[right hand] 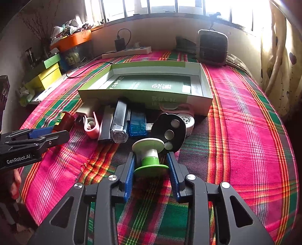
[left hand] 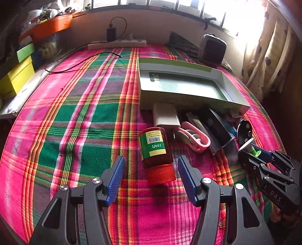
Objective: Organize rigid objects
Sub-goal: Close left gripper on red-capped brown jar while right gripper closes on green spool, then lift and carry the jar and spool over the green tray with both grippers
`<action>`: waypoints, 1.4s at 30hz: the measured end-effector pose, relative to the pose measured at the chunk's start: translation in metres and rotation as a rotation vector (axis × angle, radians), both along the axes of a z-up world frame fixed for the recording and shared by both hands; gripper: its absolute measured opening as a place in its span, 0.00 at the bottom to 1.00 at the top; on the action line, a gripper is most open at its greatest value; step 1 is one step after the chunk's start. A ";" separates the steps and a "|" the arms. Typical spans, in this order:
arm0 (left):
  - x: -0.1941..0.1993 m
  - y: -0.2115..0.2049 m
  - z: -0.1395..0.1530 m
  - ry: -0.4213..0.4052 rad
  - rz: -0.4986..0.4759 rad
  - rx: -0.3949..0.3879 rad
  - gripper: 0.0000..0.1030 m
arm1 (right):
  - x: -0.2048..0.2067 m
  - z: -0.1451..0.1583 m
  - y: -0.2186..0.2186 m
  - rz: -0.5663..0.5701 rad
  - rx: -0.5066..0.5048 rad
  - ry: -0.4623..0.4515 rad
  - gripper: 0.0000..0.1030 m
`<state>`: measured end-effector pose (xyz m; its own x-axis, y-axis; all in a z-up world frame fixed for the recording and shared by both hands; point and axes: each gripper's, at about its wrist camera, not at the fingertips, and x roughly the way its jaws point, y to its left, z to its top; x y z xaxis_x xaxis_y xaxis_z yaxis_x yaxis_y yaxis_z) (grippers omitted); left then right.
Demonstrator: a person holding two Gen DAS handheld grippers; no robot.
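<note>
My right gripper (right hand: 151, 165) clamped the green spool (right hand: 151, 160) for boxing at twelve o'clock, while my left gripper (left hand: 151, 179) stood open around the red-capped bottle (left hand: 155, 150).

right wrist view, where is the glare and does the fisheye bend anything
Right wrist view: the window is blown out white at top and top right, and the plaid cloth's stripes bow outward. Left wrist view: same window glare at top right.

Home bedroom: plaid bedspread (left hand: 75, 113), heart-print curtain (left hand: 268, 56), window (right hand: 169, 7), cluttered sill.
</note>
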<state>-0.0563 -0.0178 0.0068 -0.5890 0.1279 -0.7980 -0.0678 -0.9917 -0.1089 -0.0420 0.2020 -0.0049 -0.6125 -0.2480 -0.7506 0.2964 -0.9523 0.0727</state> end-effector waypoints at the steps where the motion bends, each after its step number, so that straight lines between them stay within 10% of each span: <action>1: -0.001 0.001 0.000 0.002 0.004 -0.014 0.56 | 0.000 0.000 0.000 0.001 0.001 -0.001 0.34; 18: -0.009 -0.003 0.001 0.020 0.015 -0.067 0.34 | -0.002 0.000 0.002 0.003 0.004 -0.004 0.34; 42: -0.009 -0.002 0.029 0.061 -0.017 -0.049 0.32 | -0.002 0.027 0.006 -0.014 -0.008 0.041 0.34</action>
